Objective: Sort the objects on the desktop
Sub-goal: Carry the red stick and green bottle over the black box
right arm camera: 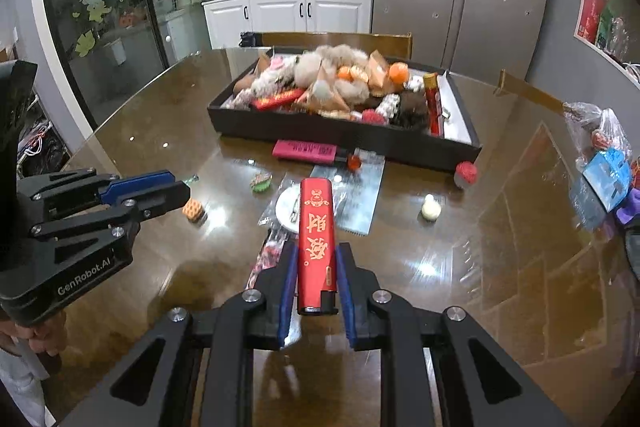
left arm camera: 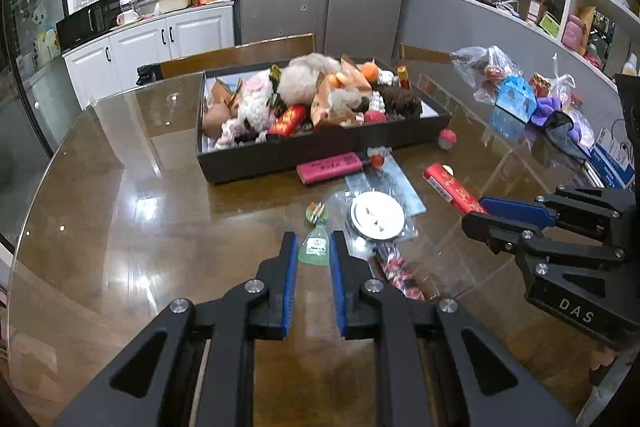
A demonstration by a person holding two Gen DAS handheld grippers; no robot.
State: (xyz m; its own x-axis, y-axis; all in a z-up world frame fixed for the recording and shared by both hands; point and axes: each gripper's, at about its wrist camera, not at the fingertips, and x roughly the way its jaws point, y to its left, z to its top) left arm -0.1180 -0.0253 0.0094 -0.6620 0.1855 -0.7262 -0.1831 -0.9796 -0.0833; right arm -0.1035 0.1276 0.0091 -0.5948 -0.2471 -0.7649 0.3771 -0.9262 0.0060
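Currently, the right gripper clamps the red lighter in front of the black tray. The left gripper jaws stand apart around a green packet before that tray.

One black tray, two red lighters, one pink lighter, one round tin

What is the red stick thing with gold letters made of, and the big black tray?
The red lighter looks like smooth, glossy plastic or lacquered metal: light glints along its printed red shell, so I can't tell which. The black tray looks like matte cardboard: flat, dull walls with sharp folded corners and a white lining inside.
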